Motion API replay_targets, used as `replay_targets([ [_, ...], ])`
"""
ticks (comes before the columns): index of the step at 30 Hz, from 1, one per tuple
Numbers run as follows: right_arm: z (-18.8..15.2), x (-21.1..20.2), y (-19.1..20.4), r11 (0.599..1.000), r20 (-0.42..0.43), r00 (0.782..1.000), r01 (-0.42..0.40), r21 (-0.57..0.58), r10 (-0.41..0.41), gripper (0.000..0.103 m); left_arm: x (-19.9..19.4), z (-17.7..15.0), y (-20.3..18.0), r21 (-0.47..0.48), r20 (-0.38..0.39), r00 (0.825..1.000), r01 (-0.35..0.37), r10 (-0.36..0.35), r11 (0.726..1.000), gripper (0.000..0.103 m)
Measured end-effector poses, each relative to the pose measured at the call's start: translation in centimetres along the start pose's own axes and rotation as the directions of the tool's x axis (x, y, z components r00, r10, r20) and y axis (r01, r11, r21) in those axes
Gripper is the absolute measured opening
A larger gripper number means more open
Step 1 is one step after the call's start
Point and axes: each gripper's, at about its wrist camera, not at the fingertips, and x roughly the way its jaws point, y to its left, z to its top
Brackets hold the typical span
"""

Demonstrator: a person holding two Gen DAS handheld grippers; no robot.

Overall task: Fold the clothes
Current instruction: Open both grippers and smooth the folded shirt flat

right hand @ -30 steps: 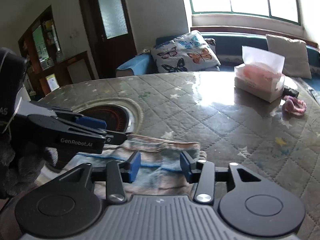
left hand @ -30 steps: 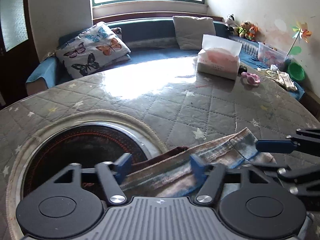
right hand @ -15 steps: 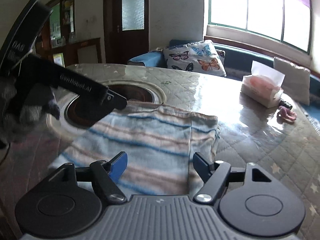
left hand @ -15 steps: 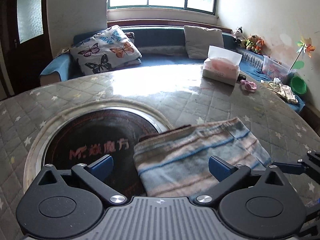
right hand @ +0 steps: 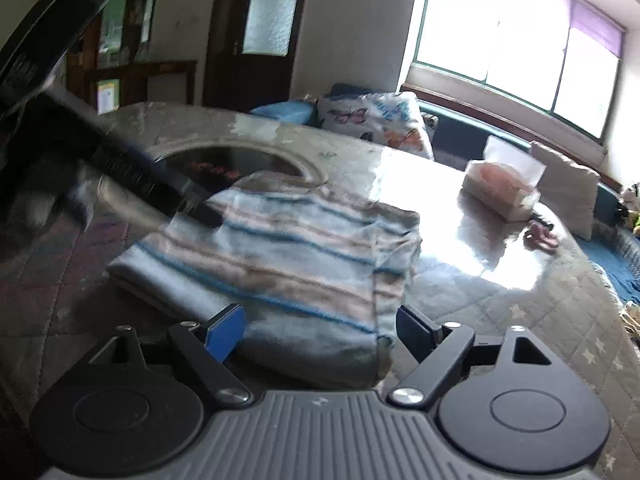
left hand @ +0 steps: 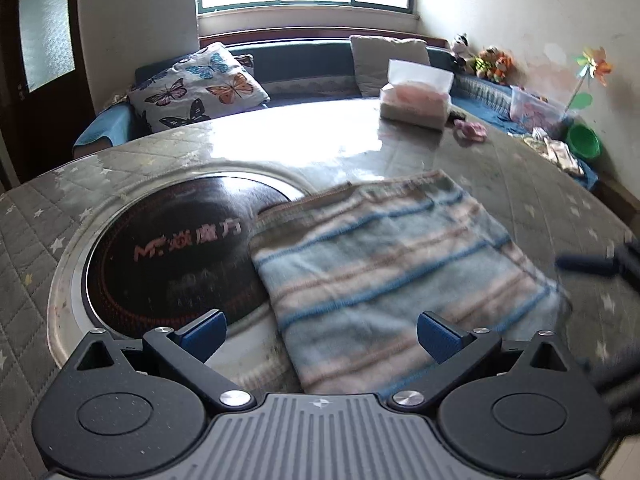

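The round black hob (left hand: 168, 256) set into the bench (left hand: 400, 148) carries pale writing, an "M" followed by characters I cannot read. A tissue box (left hand: 416, 102) with a white sheet standing out of it sits near the far edge, a small pink thing (left hand: 472, 130) beside it. The folded striped garment (left hand: 384, 276) lies mid-bench, one corner overlapping the hob's rim. The left claw (left hand: 320, 330) and right claw (right hand: 320, 330) both stand wide apart, holding nothing.

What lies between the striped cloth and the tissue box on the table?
Nothing: in the left wrist view, only bare glossy table separates striped cloth from tissue box.
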Motion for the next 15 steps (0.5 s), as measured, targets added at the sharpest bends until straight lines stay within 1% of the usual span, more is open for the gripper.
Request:
replay_targets([
  [2, 0.0, 0.0, -0.4, 1.000, 0.007, 1.000, 0.009, 0.018, -0.009, 0.090, -0.2, -0.9, -0.4, 0.017, -0.006, 1.000, 0.000, 0.000, 1.000, 0.103],
  [5, -0.4, 0.3, -0.8, 0.999, -0.012, 1.000, 0.016, 0.033, -0.015, 0.091, -0.4, -2.1, -1.0, 0.039, -0.016, 1.000, 0.000, 0.000, 0.999, 0.103],
  [7, -0.7, 0.6, -1.1, 0.999, -0.025, 1.000, 0.021, 0.043, -0.020, 0.091, -0.4, -2.9, -1.1, 0.037, -0.026, 1.000, -0.001, 0.002, 0.999, 0.103],
  [12, -1.6, 0.2, -1.6, 0.998, -0.047, 0.999, 0.012, 0.058, -0.009, 0.092, -1.1, -3.3, -0.8, 0.024, -0.008, 1.000, -0.010, 0.010, 1.000, 0.103],
  [15, -1.3, -0.7, -2.3, 0.996, -0.025, 0.999, 0.021, 0.083, -0.019, 0.093, -1.5, -3.6, -0.6, 0.016, 0.002, 1.000, -0.015, 0.015, 1.000, 0.103],
])
